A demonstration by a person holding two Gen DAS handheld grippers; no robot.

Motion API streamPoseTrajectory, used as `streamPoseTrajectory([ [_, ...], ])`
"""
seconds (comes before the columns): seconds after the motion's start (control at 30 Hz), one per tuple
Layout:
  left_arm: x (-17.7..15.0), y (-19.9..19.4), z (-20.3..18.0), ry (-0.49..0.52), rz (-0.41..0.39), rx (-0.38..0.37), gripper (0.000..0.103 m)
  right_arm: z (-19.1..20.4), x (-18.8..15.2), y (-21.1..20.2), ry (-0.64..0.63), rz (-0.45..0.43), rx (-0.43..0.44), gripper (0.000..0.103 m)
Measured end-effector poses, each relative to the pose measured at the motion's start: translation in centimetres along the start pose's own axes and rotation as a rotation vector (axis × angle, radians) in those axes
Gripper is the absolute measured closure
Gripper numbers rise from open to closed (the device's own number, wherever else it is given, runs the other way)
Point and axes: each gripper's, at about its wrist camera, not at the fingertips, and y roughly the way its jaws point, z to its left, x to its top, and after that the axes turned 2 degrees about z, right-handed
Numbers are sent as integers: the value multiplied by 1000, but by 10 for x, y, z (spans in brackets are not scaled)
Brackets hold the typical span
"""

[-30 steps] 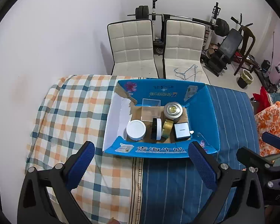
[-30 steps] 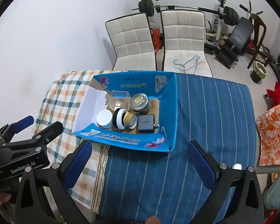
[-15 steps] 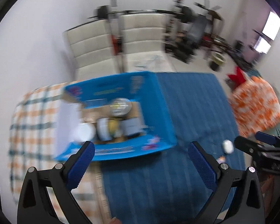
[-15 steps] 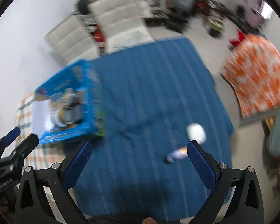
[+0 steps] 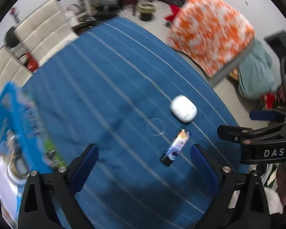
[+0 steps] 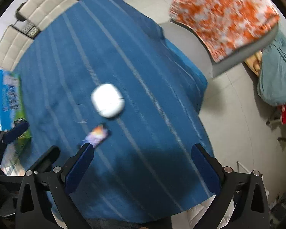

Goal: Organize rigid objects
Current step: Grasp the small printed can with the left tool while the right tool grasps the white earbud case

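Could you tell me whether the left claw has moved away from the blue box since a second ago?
Yes. The left claw swung right: the blue box now sits at the left edge.

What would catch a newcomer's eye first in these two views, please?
A white case lies alone on the blue striped cloth, with a small colourful packet beside it. Off the table's far side is an orange patterned blanket; a blue box sits at the left edge.

Cloth (image 5: 108, 87) on surface: deep blue, thin pale stripes. Rounded case (image 5: 183, 108): plain white. Small flat packet (image 5: 176, 146): multicoloured print, orange and purple. Box (image 5: 11, 118): bright blue. Blanket (image 6: 223, 17): orange-and-white blotches.
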Motion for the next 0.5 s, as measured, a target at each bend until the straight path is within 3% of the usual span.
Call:
streamPoseTrajectory([
  [0.07,6,22,-14,42,51,-15,16,-8,4,12,19,9,-21,0],
  [0.27,9,71,-41,122,159,-18,16,-14,17,41,21,57,-71,0],
  [0.33,8,87,-48,142,194,-9,28,-15,22,47,14,65,-78,0],
  [0.37,7,91,-47,139,206,-12,46,-15,23,48,14,69,-77,0],
  [0.47,7,93,-48,121,208,9,57,-10,28,48,8,72,-69,0],
  [0.5,8,92,-46,110,204,13,67,-8,30,48,4,72,-62,0],
])
